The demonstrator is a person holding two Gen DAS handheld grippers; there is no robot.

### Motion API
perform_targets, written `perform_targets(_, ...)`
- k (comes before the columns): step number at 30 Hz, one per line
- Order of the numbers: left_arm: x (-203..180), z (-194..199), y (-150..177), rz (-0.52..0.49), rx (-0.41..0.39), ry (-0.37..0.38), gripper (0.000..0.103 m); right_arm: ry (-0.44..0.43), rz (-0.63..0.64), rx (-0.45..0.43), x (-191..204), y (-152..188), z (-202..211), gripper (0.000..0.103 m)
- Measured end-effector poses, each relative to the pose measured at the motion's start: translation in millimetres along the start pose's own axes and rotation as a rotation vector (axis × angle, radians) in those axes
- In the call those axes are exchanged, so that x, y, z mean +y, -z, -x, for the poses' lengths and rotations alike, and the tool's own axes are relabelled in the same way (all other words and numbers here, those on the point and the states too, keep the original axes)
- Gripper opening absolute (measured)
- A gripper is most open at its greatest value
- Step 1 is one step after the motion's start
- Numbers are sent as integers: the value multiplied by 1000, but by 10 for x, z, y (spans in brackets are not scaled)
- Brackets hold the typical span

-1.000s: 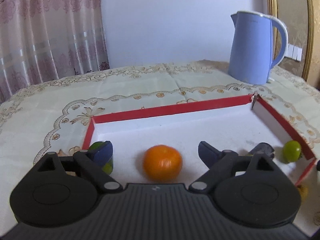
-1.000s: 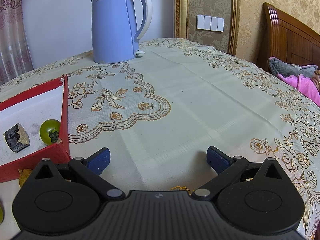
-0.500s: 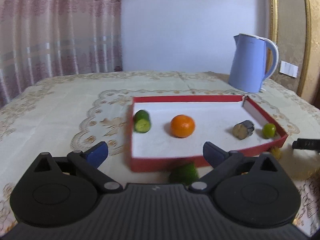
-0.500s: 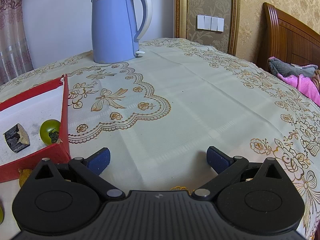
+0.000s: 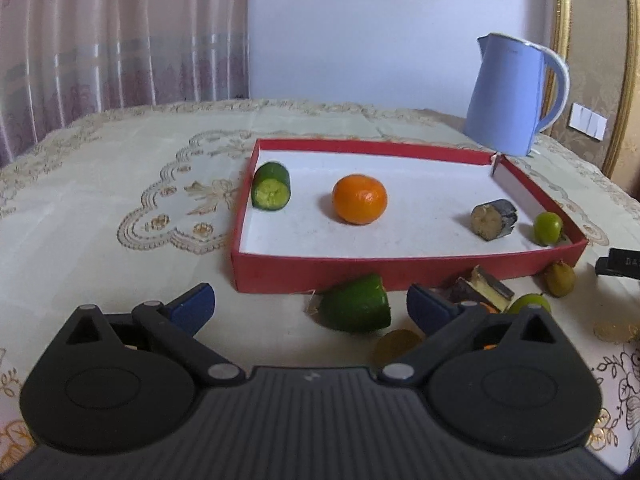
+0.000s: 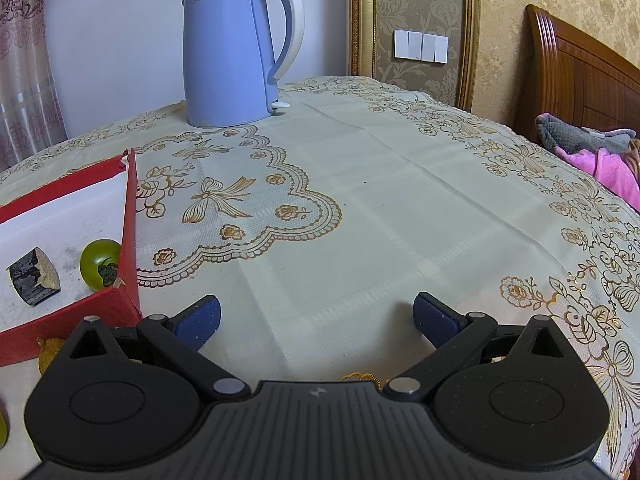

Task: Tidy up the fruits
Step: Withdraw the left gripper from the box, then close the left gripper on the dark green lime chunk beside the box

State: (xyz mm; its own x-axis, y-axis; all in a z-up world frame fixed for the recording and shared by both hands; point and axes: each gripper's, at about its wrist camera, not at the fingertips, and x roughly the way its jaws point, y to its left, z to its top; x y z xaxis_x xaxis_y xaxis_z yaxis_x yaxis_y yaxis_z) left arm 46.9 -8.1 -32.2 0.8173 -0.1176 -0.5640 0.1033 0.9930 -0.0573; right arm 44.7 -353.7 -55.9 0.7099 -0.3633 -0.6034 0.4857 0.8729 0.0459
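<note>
The cream embroidered tablecloth (image 5: 100,208) spreads beneath both claws. Ahead of the left claw (image 5: 310,306) lies the shallow red cardboard tray with a white floor (image 5: 304,268); beyond its far right corner stands the pale blue electric kettle (image 5: 506,96). The left claw's jaws have just been opening and now stand wide, gripping nothing. Between its blue pads, on the cloth against the tray's near wall, lies a dark green fruit chunk (image 5: 356,306). Inside the tray sit a round orange mandarin (image 5: 359,199), a cut cucumber piece (image 5: 271,192), a dark-skinned stub (image 5: 493,219) and a small green fruit (image 5: 547,227). The right claw (image 6: 316,316) gapes wide over bare cloth, holding nothing, the tray to its left.
</note>
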Motion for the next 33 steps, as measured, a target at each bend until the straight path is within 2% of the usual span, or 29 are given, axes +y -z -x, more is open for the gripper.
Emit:
perform_targets(6,17,-73,11,13,27,-14,101,0,0,0,0,0,0,103)
perform_targets(12,2,-84,13,9,31,-39,97,0,0,0,-1,-1,1,103)
perform_targets(17,-58,-106,11,-27,30,-36,97,0,0,0,-2,-1,1,103)
perform_targets(25,-19,-134,9,-5,38,-28,98,0,0,0,1,-1,0,103)
perform_targets(28,-19,-111,17,-13,27,15,83,0,0,0,-2,0,0,103)
perform_targets(30,-25,-109,14,-15,26,20,80,0,1,0,-1,0,0,103)
perform_targets(33,-24,-89,16,-18,16,49,62,0,0,0,-3,1,1,103)
